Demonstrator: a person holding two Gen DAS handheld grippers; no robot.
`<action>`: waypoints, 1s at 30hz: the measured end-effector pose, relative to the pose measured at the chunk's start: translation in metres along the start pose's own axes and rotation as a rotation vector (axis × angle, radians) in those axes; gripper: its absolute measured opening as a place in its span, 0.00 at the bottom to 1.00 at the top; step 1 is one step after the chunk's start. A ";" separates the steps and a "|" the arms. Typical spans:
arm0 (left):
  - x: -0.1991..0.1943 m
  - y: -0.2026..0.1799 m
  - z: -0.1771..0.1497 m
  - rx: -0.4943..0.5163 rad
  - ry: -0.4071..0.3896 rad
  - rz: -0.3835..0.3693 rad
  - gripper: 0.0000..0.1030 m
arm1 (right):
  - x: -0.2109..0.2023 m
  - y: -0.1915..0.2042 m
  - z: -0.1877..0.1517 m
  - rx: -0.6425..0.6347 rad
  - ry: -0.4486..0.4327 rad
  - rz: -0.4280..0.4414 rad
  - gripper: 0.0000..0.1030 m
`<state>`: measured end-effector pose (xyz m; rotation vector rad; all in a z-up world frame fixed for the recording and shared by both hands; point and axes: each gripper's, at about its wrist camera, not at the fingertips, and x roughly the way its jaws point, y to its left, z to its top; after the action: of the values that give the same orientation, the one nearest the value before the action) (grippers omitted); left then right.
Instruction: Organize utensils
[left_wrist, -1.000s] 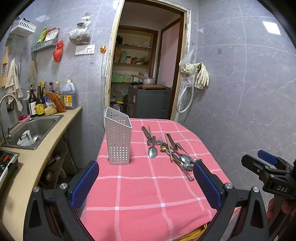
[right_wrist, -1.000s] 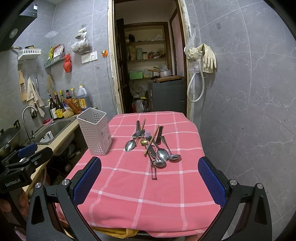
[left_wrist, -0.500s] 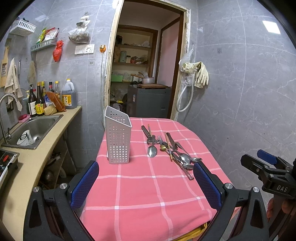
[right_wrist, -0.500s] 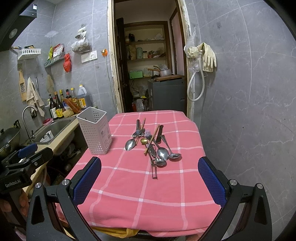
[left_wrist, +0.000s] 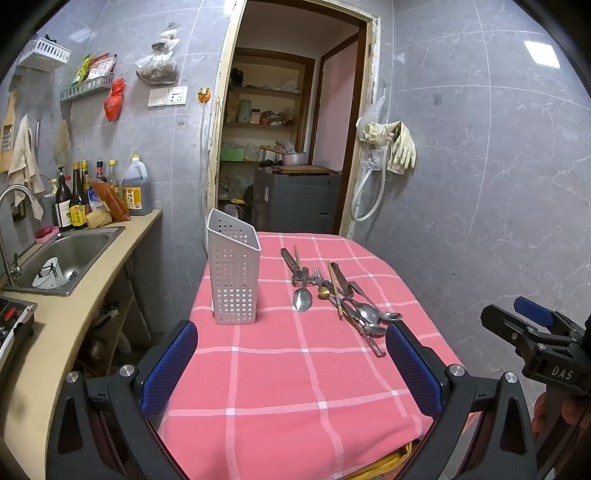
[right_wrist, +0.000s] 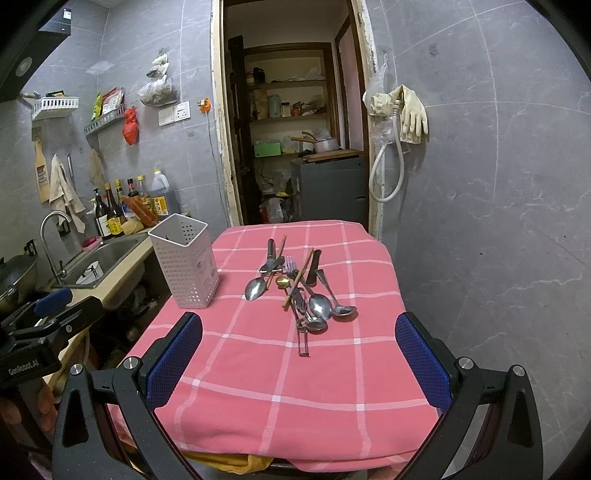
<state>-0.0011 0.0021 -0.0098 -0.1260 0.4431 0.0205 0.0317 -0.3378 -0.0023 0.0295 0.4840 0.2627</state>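
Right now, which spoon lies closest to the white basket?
The lone steel spoon, bowl toward us, left of the heap, nearest the white basket; the other spoons lie tangled farther right.

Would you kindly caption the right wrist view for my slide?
Open hand-held gripper faces loose cutlery beside a white holder on a pink tablecloth.

Glossy steel spoons and forks (right_wrist: 314, 295); matt white perforated plastic holder (right_wrist: 186, 260); soft pink checked cloth (right_wrist: 295, 376) covering worktop.
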 end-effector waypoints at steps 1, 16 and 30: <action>0.000 0.000 0.001 0.000 -0.001 0.000 0.99 | 0.001 -0.001 0.001 0.000 0.001 0.002 0.99; 0.003 -0.016 -0.004 -0.002 -0.032 -0.005 0.99 | 0.003 -0.010 0.015 -0.004 -0.041 0.008 0.99; 0.063 -0.053 0.039 0.035 -0.088 -0.044 0.99 | 0.048 -0.049 0.084 -0.002 -0.145 0.009 0.99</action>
<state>0.0749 -0.0460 0.0042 -0.0999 0.3529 -0.0252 0.1236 -0.3701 0.0463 0.0485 0.3391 0.2680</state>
